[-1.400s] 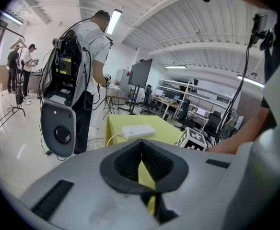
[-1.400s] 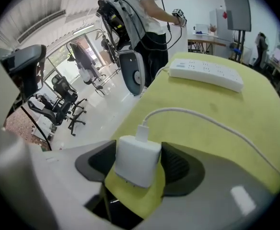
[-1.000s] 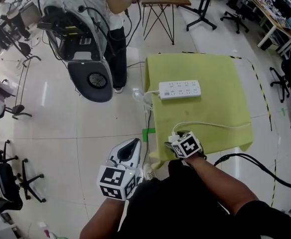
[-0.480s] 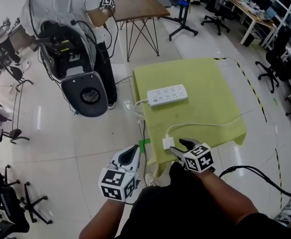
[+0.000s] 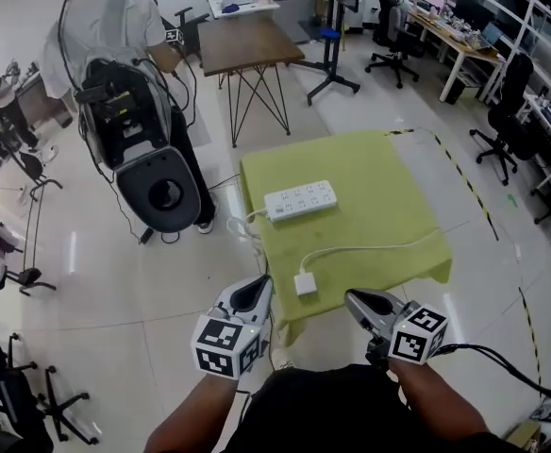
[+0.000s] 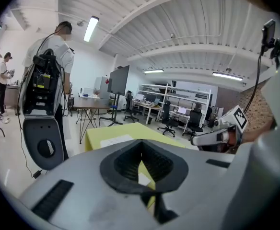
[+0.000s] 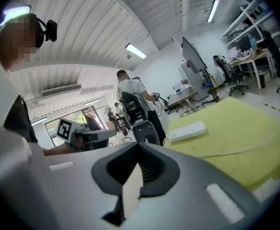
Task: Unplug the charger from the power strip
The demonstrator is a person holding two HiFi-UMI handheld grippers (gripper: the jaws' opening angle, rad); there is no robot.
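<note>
A white power strip [image 5: 300, 200] lies at the far left of the yellow-green table cloth [image 5: 379, 196], with nothing plugged into it. The white charger [image 5: 305, 284] rests on the cloth near the front left edge. Its cable [image 5: 379, 246] trails right across the cloth. My right gripper [image 5: 360, 301] hangs in front of the table, lifted off the charger, its jaws closing to shut with nothing between them. My left gripper [image 5: 255, 292] hovers left of the charger, shut and empty. The right gripper view shows the strip [image 7: 188, 131] and the left gripper [image 7: 89, 135].
A person with a large backpack rig [image 5: 129, 92] stands beyond the table's left corner. A wooden table [image 5: 242, 43] is behind, and office chairs [image 5: 497, 111] and desks line the right. Black-yellow floor tape [image 5: 464, 182] runs along the table's right side.
My right gripper was at the charger on the table's front edge; it has let go, lifted back toward me and closed. The left gripper has risen a little.
</note>
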